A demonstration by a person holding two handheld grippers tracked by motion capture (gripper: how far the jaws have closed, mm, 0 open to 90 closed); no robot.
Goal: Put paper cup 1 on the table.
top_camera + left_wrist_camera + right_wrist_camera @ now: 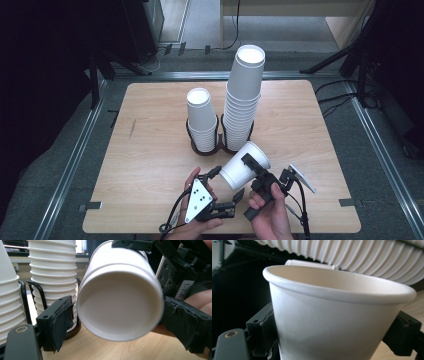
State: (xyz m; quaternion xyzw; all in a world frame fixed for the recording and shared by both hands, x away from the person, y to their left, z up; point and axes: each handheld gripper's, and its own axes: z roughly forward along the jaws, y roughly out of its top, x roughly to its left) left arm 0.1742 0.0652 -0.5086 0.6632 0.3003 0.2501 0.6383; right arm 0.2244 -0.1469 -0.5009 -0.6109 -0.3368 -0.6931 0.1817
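Fingers of the right gripper [254, 172] clamp a single white paper cup [244, 165], tilted at lower centre of the high view. Left gripper [226, 186] jaws stand apart around the cup's base, left pad [61, 322] clear of it.

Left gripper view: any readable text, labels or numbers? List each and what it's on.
"1-1-R", partly cut off and blurred, so the reading is unsure: on a small white label stuck to the right gripper behind the paper cup.
The paper cup and the stacked cups in the wire holder carry no print.
No other text can be read in the high view or the right gripper view.
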